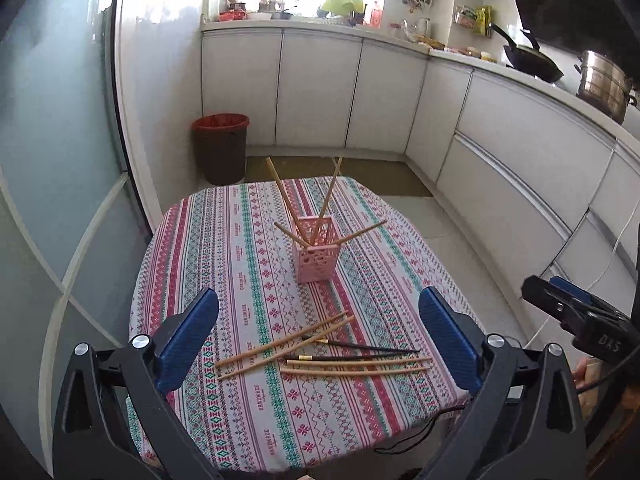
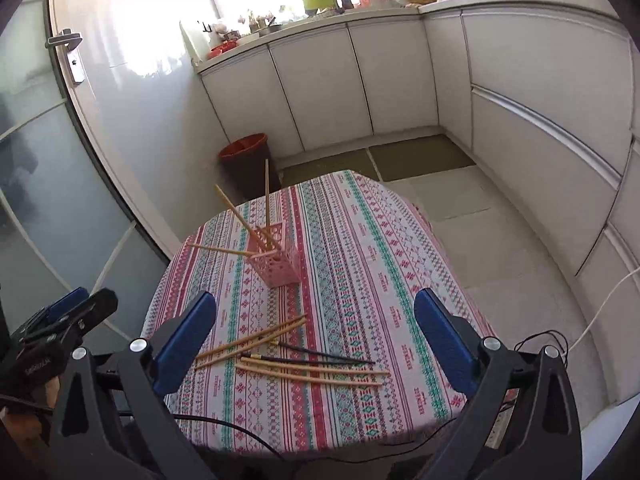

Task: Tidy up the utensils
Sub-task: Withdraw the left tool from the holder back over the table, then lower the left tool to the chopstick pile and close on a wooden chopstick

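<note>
Chopsticks part sorted on patterned tablecloth, largest item noted first.
Pink holder upright mid-table, four wooden sticks inside, splayed outward. Loose chopsticks flat near front edge, long axes mostly crosswise. Left gripper and right gripper spread wide, empty, above loose pile.

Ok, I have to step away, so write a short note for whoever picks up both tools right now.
Left tool: open, empty, above the near edge of the table.
Right tool: open, empty, above the same edge.
Pink holder stands upright mid-table on the patterned cloth.
Done: four wooden chopsticks lean in the holder.
Left: four wooden chopsticks and two dark chopsticks lie loose in a crossed pile on the cloth near the tools. Move all into the holder.
</note>
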`<control>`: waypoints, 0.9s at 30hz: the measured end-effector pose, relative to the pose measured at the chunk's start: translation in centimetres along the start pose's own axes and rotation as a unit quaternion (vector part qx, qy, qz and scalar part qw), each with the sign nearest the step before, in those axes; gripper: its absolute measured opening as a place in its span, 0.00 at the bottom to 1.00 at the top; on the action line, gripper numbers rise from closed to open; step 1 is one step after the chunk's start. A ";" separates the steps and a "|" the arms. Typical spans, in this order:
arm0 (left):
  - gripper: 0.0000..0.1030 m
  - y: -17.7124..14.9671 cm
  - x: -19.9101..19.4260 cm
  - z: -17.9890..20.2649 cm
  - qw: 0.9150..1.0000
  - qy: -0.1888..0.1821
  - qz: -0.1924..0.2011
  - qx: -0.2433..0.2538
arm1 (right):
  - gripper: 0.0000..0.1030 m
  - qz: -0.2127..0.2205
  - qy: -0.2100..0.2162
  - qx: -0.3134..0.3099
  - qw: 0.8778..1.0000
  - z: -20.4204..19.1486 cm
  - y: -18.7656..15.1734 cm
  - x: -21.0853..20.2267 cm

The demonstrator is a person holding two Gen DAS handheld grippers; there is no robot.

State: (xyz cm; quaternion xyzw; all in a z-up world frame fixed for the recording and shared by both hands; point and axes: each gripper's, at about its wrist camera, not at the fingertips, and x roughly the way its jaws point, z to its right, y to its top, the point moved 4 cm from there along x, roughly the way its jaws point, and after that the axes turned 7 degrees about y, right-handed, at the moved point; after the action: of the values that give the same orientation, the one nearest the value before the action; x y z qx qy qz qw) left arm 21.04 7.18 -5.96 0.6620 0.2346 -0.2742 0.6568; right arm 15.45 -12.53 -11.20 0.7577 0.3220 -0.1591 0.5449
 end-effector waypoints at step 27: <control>0.48 -8.8 23.2 7.9 0.936 -0.064 -0.220 0.266 | 0.94 -0.129 0.080 0.031 0.988 3.3 -10.6 2.6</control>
State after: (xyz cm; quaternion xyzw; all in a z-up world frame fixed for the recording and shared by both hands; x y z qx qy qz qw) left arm 31.85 -1.64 -27.93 0.7255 0.2509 -0.5060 0.3932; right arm 10.77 -12.65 -21.54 0.7370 0.4542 -0.1766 0.4683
